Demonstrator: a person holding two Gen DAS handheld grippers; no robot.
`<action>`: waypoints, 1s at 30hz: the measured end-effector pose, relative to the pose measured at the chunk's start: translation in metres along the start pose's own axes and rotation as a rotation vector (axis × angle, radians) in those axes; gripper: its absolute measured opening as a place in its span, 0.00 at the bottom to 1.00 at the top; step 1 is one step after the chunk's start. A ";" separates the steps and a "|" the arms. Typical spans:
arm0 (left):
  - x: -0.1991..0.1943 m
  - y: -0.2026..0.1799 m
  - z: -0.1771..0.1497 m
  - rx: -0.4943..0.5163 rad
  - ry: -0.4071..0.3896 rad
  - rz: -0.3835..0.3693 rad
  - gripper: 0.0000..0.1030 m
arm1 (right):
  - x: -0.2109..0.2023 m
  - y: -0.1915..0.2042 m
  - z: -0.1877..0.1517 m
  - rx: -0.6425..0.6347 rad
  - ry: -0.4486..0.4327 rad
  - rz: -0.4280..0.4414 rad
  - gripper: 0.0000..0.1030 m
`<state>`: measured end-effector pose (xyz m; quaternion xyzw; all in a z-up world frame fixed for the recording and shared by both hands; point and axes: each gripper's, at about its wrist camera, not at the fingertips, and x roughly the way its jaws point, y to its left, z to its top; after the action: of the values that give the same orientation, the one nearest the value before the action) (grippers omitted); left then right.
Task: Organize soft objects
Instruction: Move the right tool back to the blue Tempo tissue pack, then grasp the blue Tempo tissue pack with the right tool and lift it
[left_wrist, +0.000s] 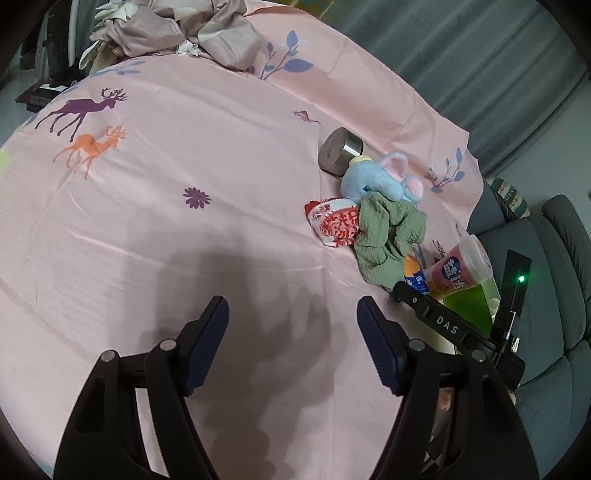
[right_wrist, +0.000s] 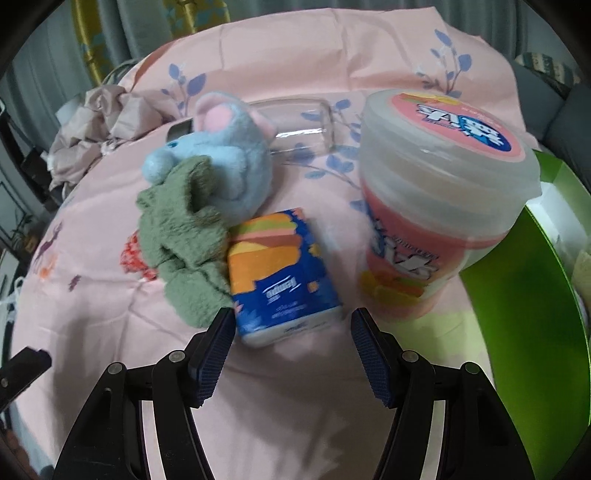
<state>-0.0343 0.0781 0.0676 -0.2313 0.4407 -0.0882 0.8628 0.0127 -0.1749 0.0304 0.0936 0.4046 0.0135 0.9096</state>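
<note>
Soft stuff is bunched near the right edge of the pink printed bedsheet (left_wrist: 184, 229): a fluffy light-blue plush elephant with pink ears (right_wrist: 225, 155), a crinkly sage-green fabric scrunchie (right_wrist: 184, 236) draped against its front and touching it, and a red-and-white knitted soft pouch (left_wrist: 334, 221) peeking out from under the scrunchie.

Hard stuff sits mixed in: a small blue-and-orange tissue pack (right_wrist: 280, 280) right beside the scrunchie, a pink tub with a frosted plastic lid (right_wrist: 436, 206) standing upright just next to it, and a shiny metal cylinder (left_wrist: 340, 149) lying on its side behind the elephant. A glossy green box (right_wrist: 517, 295) curves along the right side, close to the tub.

Right gripper (right_wrist: 291, 332) has its ribbed blue pads spread, with the tissue pack's near end just ahead between them, nothing pinched. Left gripper (left_wrist: 291, 321) is spread too, over bare sheet.

Lots of smooth open sheet to the left of the pile. The right side is cramped, with the sheet edge and a grey sofa (left_wrist: 554, 258) right there. Crumpled beige cloth (left_wrist: 177, 29) is heaped at the far end.
</note>
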 end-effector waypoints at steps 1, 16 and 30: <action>0.001 -0.001 -0.001 0.011 0.002 0.007 0.69 | 0.001 0.000 0.000 0.000 0.001 0.010 0.65; -0.001 0.005 0.002 0.000 -0.010 0.048 0.69 | -0.034 0.037 -0.026 -0.121 0.205 0.197 0.54; -0.002 0.006 0.002 0.019 0.035 0.036 0.58 | -0.057 0.035 -0.022 -0.109 0.154 0.317 0.77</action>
<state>-0.0342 0.0843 0.0673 -0.2138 0.4591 -0.0810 0.8584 -0.0402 -0.1428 0.0637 0.1052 0.4520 0.1858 0.8661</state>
